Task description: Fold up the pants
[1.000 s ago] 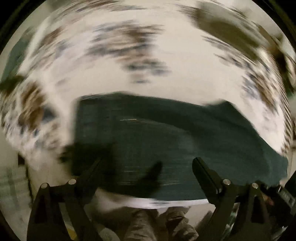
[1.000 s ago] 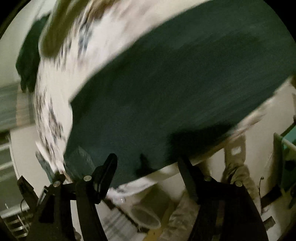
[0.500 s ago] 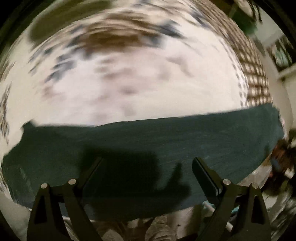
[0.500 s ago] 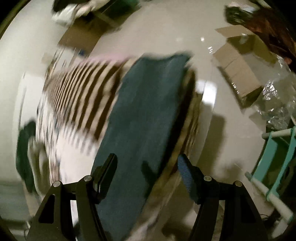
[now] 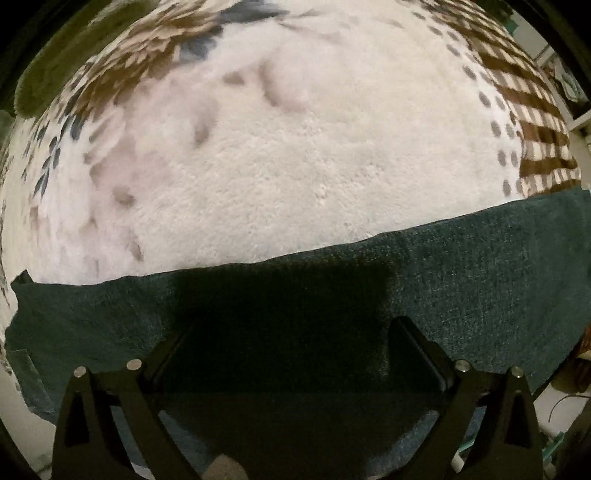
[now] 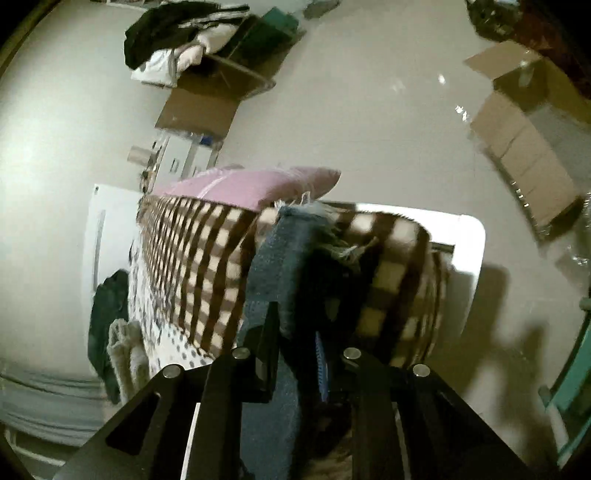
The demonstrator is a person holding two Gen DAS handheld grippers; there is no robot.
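Note:
The dark teal pants (image 5: 461,273) lie flat in a long band across the near edge of a fluffy white blanket (image 5: 295,155). My left gripper (image 5: 291,332) is open just above the pants, its shadow on the cloth between the fingers. In the right wrist view my right gripper (image 6: 295,332) is shut on the frayed hem end of the pants (image 6: 280,258), which rises between the fingers at the bed's corner.
The blanket has a brown checked border (image 5: 532,110) (image 6: 207,258). A pink pillow (image 6: 243,184) lies on the bed. Cardboard boxes (image 6: 524,147) and a clothes pile (image 6: 177,33) sit on the floor. Other garments (image 6: 110,317) lie at the left.
The left gripper has dropped lower over the pants and steadied. The right gripper has swung to the end of the pants and shut on the hem.

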